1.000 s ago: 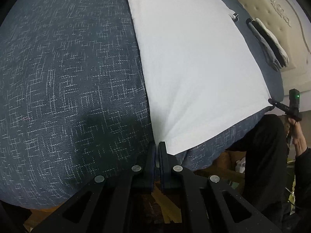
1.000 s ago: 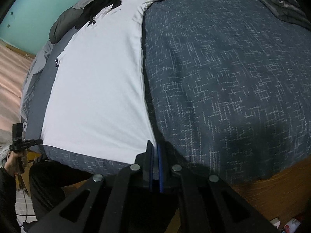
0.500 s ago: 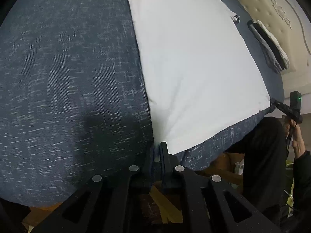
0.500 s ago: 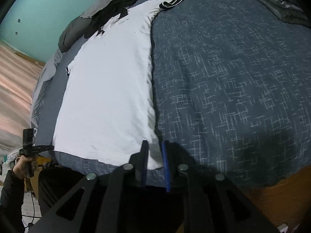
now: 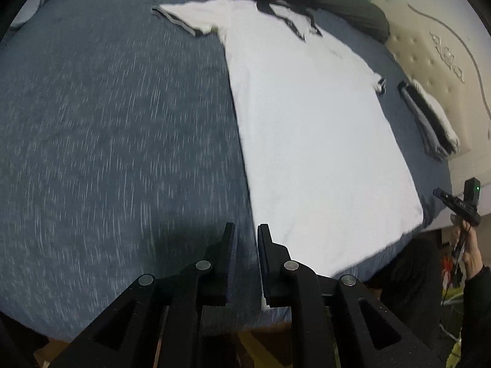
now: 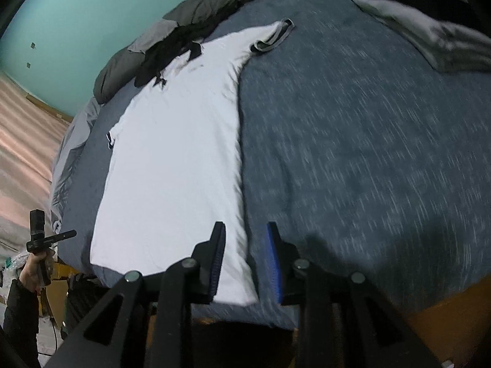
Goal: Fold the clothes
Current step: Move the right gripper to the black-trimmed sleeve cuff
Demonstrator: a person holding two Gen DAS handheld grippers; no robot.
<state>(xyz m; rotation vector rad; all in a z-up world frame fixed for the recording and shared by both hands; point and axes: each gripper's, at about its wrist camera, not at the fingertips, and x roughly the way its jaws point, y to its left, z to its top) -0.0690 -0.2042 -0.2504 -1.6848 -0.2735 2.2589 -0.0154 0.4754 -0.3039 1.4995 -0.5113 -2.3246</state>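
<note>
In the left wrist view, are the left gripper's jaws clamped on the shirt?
No, the left gripper has its jaws apart, with bedspread showing between them beside the shirt.

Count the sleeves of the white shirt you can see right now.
2. One sleeve lies spread out on the blanket at the far left in the left wrist view; the other sleeve sits tucked at the shirt's right edge, toward the headboard.

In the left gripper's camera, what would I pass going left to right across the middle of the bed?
Blue bedspread → white T-shirt → small stack of folded clothes → cream padded headboard.
</note>
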